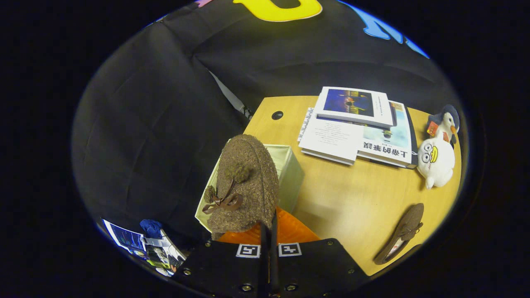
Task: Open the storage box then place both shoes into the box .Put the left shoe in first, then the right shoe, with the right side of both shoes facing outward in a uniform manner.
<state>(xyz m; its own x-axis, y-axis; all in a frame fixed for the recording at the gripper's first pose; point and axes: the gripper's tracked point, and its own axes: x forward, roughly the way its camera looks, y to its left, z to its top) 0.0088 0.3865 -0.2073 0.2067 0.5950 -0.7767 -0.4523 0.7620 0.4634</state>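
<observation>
Hand-held gripper — tilted down over the near corner of the bench, its two fingers pressed close together with the rim of a shoe pinched between them. Held shoe — brown, woolly, with a small bow on its upper; it hangs just ahead of the fingers, raised above the box, long axis running away from the gripper, upper side facing the camera; whether toe or heel leads cannot be told for certain. Storage box — pale, rectangular, lid off or open, standing on the bench at its corner directly under and beyond the held shoe; part of its inner wall and one outer side are visible, the rest hidden by the shoe. Orange item — ribbed, lying beside the box just ahead of the fingers; could be the lid, not certain. Second shoe — same brown material and bow, lying on the bench well apart from the box, off to the right of the gripper, long axis running obliquely away from it. Books — a loose stack at the far side of the bench. Soft toys — a white duck-like figure with a penguin behind it, beside the books.
</observation>
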